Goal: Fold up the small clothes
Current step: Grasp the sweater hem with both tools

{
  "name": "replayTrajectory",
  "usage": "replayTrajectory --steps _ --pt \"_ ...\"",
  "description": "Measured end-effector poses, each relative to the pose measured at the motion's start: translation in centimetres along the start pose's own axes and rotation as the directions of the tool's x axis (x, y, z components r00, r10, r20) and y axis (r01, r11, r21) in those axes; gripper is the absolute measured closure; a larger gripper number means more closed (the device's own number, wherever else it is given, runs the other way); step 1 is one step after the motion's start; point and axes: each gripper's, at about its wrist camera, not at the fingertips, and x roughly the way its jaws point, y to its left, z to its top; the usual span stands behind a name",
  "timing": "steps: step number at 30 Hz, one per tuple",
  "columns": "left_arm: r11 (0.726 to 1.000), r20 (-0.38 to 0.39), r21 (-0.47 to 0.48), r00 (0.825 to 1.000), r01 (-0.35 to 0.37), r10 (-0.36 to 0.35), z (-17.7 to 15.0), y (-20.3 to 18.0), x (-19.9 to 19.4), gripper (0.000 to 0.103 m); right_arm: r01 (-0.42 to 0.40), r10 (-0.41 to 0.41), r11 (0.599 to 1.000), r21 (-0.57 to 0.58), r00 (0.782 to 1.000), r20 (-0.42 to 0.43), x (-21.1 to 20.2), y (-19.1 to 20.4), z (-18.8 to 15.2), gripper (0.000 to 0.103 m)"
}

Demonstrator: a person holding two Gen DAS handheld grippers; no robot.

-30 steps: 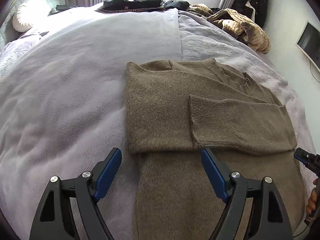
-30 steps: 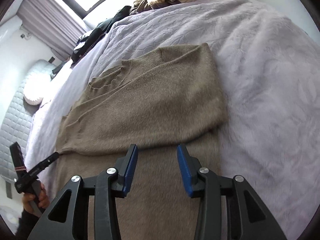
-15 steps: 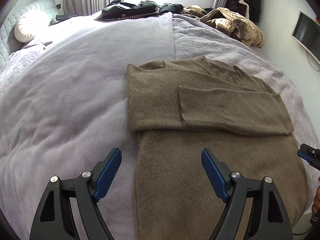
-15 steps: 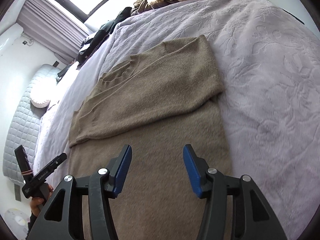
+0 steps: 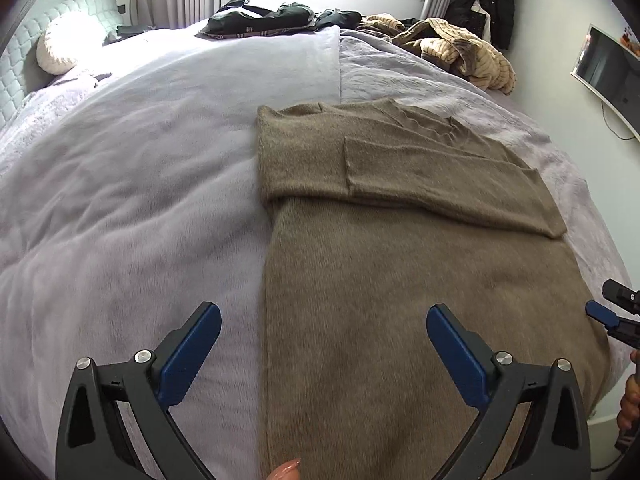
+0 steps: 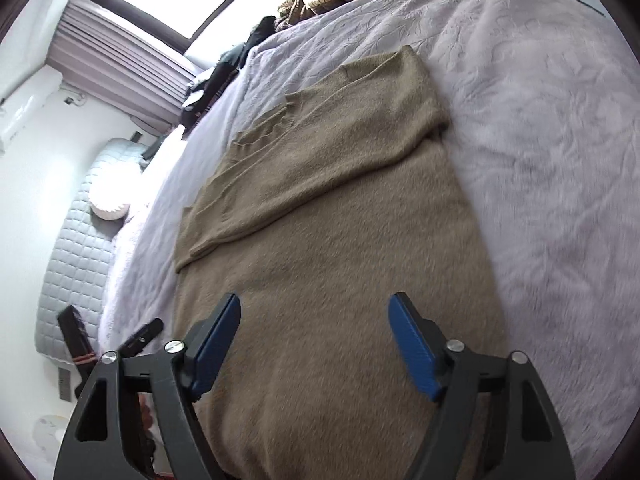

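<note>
A brown knit sweater (image 5: pixel 400 264) lies flat on the lilac bed cover (image 5: pixel 120 208), both sleeves folded across its chest. It also shows in the right wrist view (image 6: pixel 340 240). My left gripper (image 5: pixel 324 344) is open and empty, hovering over the sweater's lower left part near the hem. My right gripper (image 6: pixel 314 344) is open and empty over the sweater's lower right part. The right gripper's tip shows at the edge of the left wrist view (image 5: pixel 612 316).
A pile of striped tan clothes (image 5: pixel 456 52) and dark garments (image 5: pixel 264 24) lie at the far side of the bed. A round white pillow (image 5: pixel 64 48) sits by the padded headboard. A wall screen (image 5: pixel 608 76) hangs at right.
Both grippers have pulled back toward the sweater's hem, away from the folded sleeves. The right gripper's jaws have opened wider.
</note>
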Motion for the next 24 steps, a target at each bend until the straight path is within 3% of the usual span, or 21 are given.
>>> replayTrajectory --steps 3,8,17,24 --pt "0.999 -0.034 -0.033 0.999 0.031 -0.032 -1.1 0.6 0.1 0.0 -0.029 0.029 1.0 0.001 1.0 0.007 -0.5 -0.1 -1.0 0.023" --pt "0.996 -0.061 -0.085 0.998 0.014 -0.02 -2.7 1.9 0.3 0.0 -0.049 0.049 0.998 -0.028 0.998 0.024 -1.4 -0.2 -2.3 0.023" --pt "0.985 -0.057 -0.111 0.988 0.136 -0.143 -4.9 3.0 -2.0 0.0 -0.131 0.132 0.991 -0.034 0.99 0.052 -3.9 -1.2 -4.3 0.022" --pt "0.955 -0.109 -0.059 0.949 0.291 -0.296 -6.7 2.5 -4.5 0.0 -0.207 0.207 0.978 -0.012 0.978 0.025 -6.2 -3.6 -6.2 0.022"
